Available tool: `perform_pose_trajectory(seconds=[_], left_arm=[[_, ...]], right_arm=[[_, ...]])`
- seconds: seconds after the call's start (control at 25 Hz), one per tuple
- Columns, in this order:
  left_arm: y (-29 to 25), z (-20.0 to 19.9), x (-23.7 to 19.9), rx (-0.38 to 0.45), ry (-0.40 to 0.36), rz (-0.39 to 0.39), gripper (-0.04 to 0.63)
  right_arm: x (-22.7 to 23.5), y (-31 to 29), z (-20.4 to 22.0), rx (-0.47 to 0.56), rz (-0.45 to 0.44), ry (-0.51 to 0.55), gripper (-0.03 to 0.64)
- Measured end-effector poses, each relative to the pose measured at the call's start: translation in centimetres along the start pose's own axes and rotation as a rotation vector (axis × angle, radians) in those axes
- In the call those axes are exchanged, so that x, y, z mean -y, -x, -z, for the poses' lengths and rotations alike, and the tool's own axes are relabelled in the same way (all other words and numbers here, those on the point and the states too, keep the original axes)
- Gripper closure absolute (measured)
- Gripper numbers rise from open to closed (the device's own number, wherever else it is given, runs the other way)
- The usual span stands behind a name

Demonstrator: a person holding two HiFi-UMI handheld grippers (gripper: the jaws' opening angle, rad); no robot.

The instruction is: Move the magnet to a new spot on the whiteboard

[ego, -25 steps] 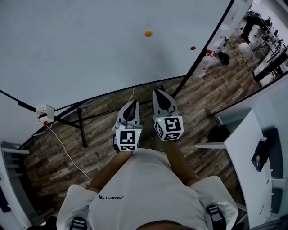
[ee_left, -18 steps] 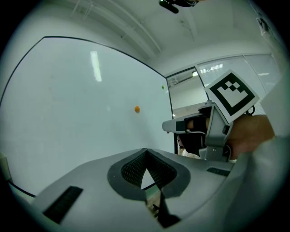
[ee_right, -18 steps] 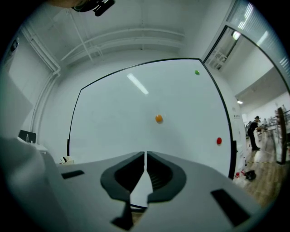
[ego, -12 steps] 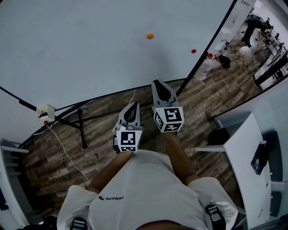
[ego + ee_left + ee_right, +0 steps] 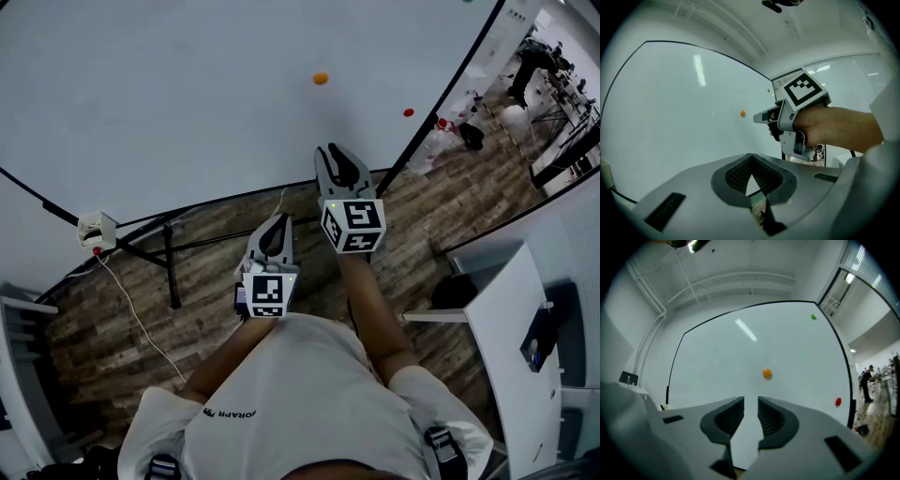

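Note:
An orange magnet (image 5: 321, 79) (image 5: 767, 373) (image 5: 743, 113) sticks to the large whiteboard (image 5: 187, 94). A red magnet (image 5: 408, 112) (image 5: 838, 402) sits near the board's right edge and a green magnet (image 5: 813, 317) near its upper right corner. My right gripper (image 5: 336, 150) (image 5: 751, 399) is raised and points at the board just below the orange magnet, apart from it. Its jaws have just been opening and hold nothing. My left gripper (image 5: 277, 217) (image 5: 751, 157) hangs lower and further back, shut and empty.
The whiteboard stands on dark legs (image 5: 171, 267) over a wooden floor. A white box with a red button (image 5: 96, 230) and a trailing cable hangs at the lower left. A white table (image 5: 506, 319) stands at the right. A person (image 5: 534, 58) is far off at the right.
My right gripper has risen and moved toward the board and the orange magnet, and its jaws have gone from shut to open. The left gripper has stayed in place.

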State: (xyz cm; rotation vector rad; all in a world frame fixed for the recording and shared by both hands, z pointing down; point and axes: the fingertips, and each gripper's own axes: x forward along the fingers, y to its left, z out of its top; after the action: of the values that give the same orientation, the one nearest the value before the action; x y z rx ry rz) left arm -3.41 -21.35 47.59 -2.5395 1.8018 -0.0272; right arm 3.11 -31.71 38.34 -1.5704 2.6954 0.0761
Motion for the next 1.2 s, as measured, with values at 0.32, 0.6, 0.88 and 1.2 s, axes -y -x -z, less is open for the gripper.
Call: perform_pose_trajectory(seconds=[0.32, 0.6, 0.88, 1.2], left_arm=[[0.2, -0.4, 0.1, 0.007, -0.002, -0.006, 0.592], [0.3, -0.3, -0.1, 0.003, -0.002, -0.012, 0.592], [0.4, -0.4, -0.5, 0.008, -0.005, -0.023, 0.592], [0.4, -0.6, -0.6, 0.011, -0.014, -0.02, 0.592]], right_arm=[[0.9, -2.0, -1.8, 0.012, 0.01, 0.015, 0.514], [2.0, -4.1, -2.6, 0.011, 0.038, 0.027, 0.513], [2.8, -5.7, -3.4, 0.03, 0.063, 0.044, 0.514], [3.8, -7.4, -4.5, 0.043, 0.084, 0.053, 0.509]])
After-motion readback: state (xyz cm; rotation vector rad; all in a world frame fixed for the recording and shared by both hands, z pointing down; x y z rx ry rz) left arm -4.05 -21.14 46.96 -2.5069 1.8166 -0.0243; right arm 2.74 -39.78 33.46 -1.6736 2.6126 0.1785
